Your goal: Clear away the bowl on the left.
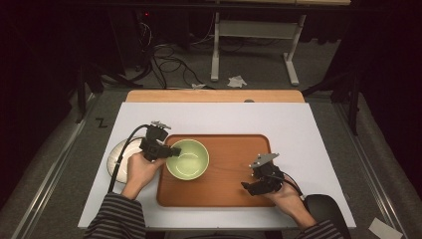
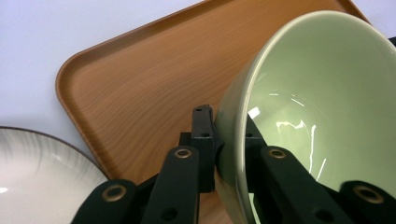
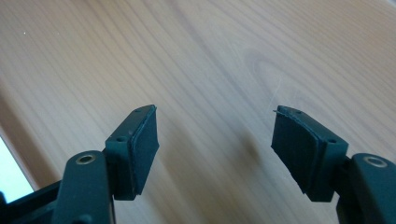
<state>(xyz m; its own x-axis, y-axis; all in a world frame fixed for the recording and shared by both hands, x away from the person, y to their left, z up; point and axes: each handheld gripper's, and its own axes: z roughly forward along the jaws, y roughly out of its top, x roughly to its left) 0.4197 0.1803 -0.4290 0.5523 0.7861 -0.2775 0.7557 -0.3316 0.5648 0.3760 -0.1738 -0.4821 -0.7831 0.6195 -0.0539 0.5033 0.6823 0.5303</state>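
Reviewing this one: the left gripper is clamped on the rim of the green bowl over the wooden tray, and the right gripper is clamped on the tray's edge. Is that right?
Not quite. The right gripper holds nothing: the right gripper view shows its jaws standing apart over the bare wooden tray. The rest stands: the left gripper is clamped on the green bowl rim.

object: pale green glazed ceramic bowl [image 1: 187, 159], round, smooth, glossy inside
contents: empty
pose: upright in the high view, mouth up
location: left half of the brown wooden tray [image 1: 234, 186], near its left edge
contact: left rim clamped by the left gripper [image 2: 229, 144], one jaw inside the wall, one outside
neighbour: white plate [image 1: 119, 154] just left of the tray
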